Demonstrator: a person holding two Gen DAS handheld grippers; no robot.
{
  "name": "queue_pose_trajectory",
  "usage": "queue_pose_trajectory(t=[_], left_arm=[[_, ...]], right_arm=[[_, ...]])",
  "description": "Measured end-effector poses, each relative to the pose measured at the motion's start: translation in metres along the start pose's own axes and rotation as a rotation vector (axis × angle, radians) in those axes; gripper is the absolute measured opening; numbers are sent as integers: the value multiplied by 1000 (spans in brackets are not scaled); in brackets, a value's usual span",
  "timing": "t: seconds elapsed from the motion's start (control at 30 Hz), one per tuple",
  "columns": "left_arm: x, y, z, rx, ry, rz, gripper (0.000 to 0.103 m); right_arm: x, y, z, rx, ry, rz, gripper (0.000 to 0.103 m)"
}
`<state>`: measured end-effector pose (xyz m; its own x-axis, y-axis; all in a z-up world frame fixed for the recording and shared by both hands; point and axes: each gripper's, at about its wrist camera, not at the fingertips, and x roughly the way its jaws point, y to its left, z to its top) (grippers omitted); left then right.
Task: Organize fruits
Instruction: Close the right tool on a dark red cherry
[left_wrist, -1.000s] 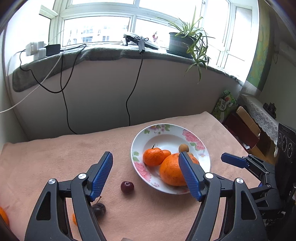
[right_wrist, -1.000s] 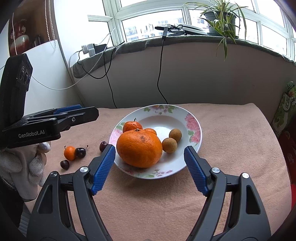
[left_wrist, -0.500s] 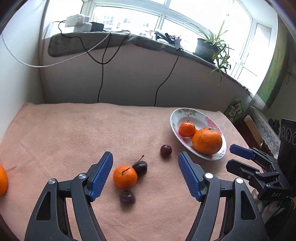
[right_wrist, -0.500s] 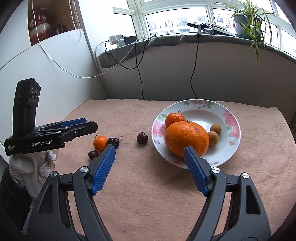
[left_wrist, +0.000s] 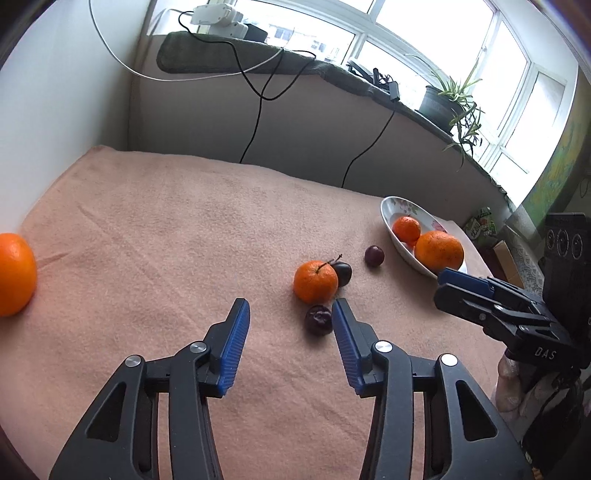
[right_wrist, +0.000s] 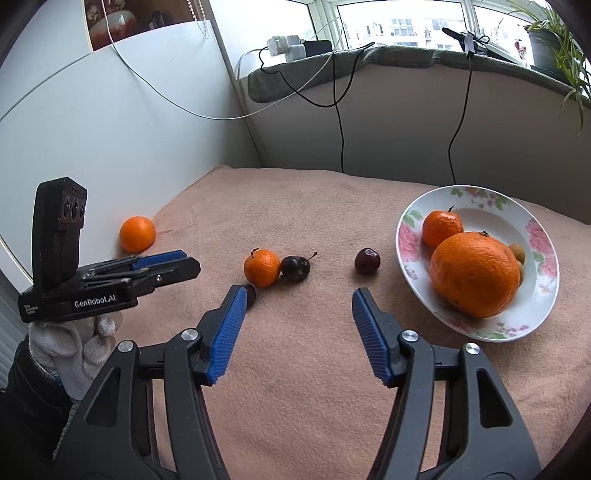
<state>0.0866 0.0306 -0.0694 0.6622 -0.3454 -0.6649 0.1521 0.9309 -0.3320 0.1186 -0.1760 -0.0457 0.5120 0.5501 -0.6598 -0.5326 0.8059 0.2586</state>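
We find the fruit divided between two places. On the flowered plate (right_wrist: 532, 302) lie a large orange (right_wrist: 476, 275), a tangerine (right_wrist: 441, 227) and small brown fruits (right_wrist: 517, 253) behind them. On the pink cloth (right_wrist: 314, 369) remain a small tangerine (left_wrist: 315, 281) with a stemmed cherry (left_wrist: 341, 273) touching it, a second cherry (left_wrist: 318, 319) just before it, a third cherry (left_wrist: 374, 256) between this group and the plate, and an orange (left_wrist: 13, 275) well apart at the cloth's left edge by the wall.

The left gripper (left_wrist: 290, 325) hangs above the cloth with jaws apart and empty, its right finger just beside the near cherry. The right gripper (right_wrist: 297, 314) is likewise spread wide and empty, short of the third cherry.

We judge the step in hand to be the gathering of the loose fruit, roughly half done. The next move calls for centring one gripper over a single fruit, lowering, and closing gently; the clustered tangerine and cherries are round and may roll if nudged.

Against the earlier frames, both views have swung left, away from the plate: one second ago the plate lay central in each, and the far orange was barely visible. The left jaws have narrowed somewhat.
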Motion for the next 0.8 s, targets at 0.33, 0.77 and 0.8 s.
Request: queue_pose_trajectory(t=[0.33, 0.77, 0.8], left_arm=[[23, -23, -10, 43, 54, -37, 44], [42, -29, -7, 65, 91, -13, 42], [43, -29, -7, 65, 94, -14, 40]], right_arm=[[41, 11, 14, -11, 79, -5, 44], [74, -13, 26, 116, 122, 4, 37], [76, -13, 26, 115, 125, 4, 37]])
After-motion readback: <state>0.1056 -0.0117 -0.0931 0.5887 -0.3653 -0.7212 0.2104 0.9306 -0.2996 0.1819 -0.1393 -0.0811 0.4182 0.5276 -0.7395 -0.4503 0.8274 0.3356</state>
